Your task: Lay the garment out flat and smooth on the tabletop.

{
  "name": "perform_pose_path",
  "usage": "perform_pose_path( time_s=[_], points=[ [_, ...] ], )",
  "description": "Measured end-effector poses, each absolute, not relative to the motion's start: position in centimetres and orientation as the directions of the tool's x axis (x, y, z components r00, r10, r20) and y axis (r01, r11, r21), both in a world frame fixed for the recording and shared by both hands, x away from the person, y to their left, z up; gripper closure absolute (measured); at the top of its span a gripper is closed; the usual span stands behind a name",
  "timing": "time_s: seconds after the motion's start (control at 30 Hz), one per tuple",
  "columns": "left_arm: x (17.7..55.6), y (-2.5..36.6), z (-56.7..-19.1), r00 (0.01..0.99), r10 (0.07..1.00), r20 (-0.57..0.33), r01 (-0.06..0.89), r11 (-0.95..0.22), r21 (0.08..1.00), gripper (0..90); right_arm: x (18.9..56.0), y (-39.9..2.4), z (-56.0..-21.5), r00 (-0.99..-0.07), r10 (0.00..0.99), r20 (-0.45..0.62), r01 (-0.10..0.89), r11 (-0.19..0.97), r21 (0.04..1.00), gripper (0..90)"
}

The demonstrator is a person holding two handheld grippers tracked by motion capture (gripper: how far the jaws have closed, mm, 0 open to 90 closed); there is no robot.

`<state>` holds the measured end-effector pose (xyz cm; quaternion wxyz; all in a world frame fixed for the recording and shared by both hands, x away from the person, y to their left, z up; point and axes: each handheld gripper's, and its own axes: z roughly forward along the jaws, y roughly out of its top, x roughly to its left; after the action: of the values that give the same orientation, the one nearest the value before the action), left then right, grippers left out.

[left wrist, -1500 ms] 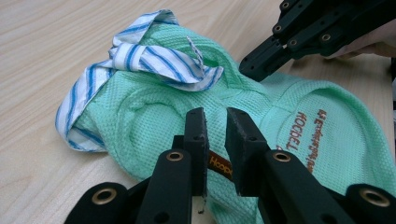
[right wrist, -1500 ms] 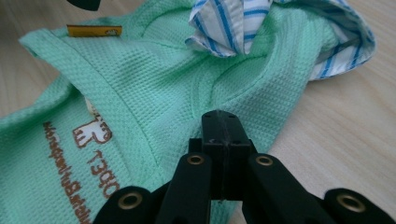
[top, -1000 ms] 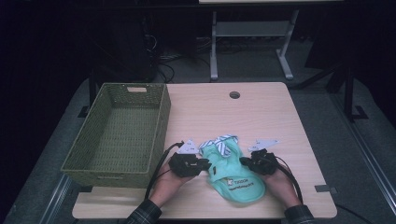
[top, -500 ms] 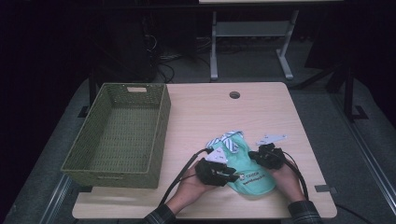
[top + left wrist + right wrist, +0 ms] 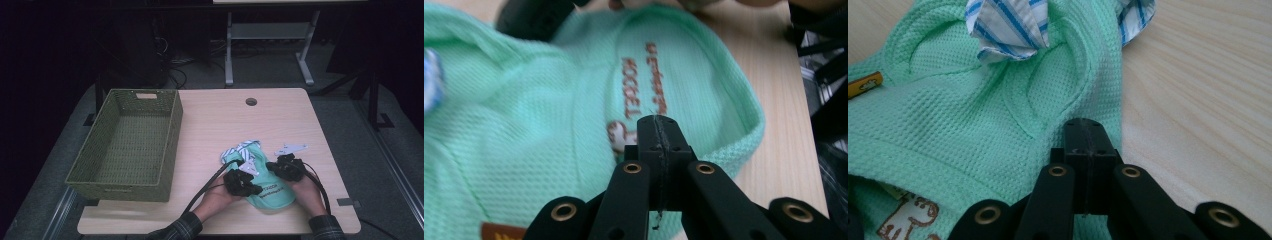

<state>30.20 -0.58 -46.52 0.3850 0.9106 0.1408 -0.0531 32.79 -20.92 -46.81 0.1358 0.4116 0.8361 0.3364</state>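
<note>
The task's thing is a small mint-green waffle-knit garment (image 5: 272,194) with a white, blue-striped collar (image 5: 1008,30). It lies flat on the pale wooden counter (image 5: 280,120) at the near edge, right of centre. The collar points to the far side and the hem lies nearest the person. An empty olive-green woven basket (image 5: 172,135) stands well apart on the left.

The left gripper (image 5: 659,135) is over the near left part of the garment, close to the brown printed lettering (image 5: 644,80). Its jaws have just been closing and now meet pad to pad, and no fold of cloth is visible between them. The right gripper (image 5: 1085,137) sits at the garment's right edge. Its jaws are closed too, with nothing between them, and its tip is where the knit meets bare wood.

The garment looks very light and completely limp, so it will sag and fold wherever it is not held. The waffle texture should give the pads good friction, and it is not fragile.

A pinch at a single point would probably let it bunch up. The thicker stitched hem or the side seams look like the best places to grip. To catch them, the pads would need to open, press down and scoop up a ridge of fabric. The collar is loose and would likely pull away from the body.
</note>
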Motion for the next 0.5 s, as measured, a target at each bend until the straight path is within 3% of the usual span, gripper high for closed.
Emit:
perform_pose_path(
  time_s=[0.5],
  points=[
    [27.1,2.5,-46.2,0.943,0.218,-0.253,0.330,-0.724,0.606,89.6,32.7,-21.1,-46.8,-0.610,0.790,0.054,0.609,0.424,0.670,89.8]
  ],
)
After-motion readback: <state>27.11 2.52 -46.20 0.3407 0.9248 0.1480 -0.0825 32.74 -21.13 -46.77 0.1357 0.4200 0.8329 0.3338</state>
